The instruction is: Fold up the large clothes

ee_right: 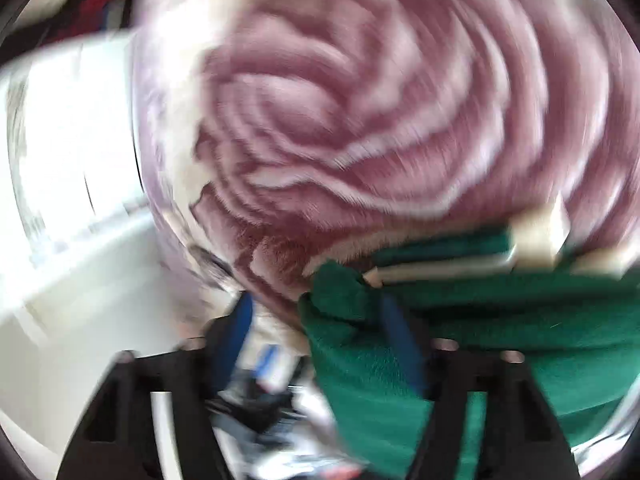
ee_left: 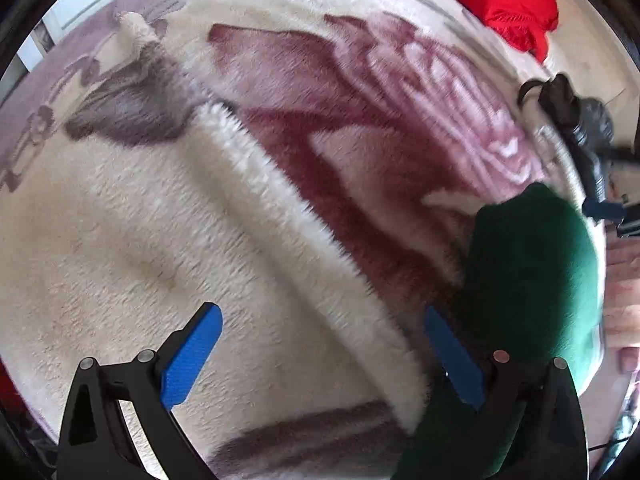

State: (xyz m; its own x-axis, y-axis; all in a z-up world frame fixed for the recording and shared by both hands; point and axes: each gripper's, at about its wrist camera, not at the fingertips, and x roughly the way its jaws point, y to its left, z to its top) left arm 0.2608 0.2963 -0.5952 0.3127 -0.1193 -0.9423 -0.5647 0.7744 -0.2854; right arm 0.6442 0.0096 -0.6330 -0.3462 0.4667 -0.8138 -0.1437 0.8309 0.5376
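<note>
A dark green garment (ee_left: 532, 272) lies bunched at the right, on a cream plush blanket (ee_left: 132, 220) with a maroon flower pattern. My left gripper (ee_left: 320, 344) points down over the blanket and is open. Only blanket shows between its blue pads (ee_left: 192, 356), and its right finger rests against the green cloth. The right wrist view is blurred. It shows the green garment (ee_right: 500, 320), which has a cream stripe, at the lower right. My right gripper (ee_right: 320, 332) is open. A fold of the green cloth lies between its jaws and behind its right finger, with a gap on the left side.
A red garment (ee_left: 508, 0) lies at the blanket's far right. A black device with a blue part (ee_left: 576, 120) reaches in from the right edge. A bright white surface (ee_right: 72, 160) lies left of the blanket. A raised blanket fold (ee_left: 280, 200) runs diagonally.
</note>
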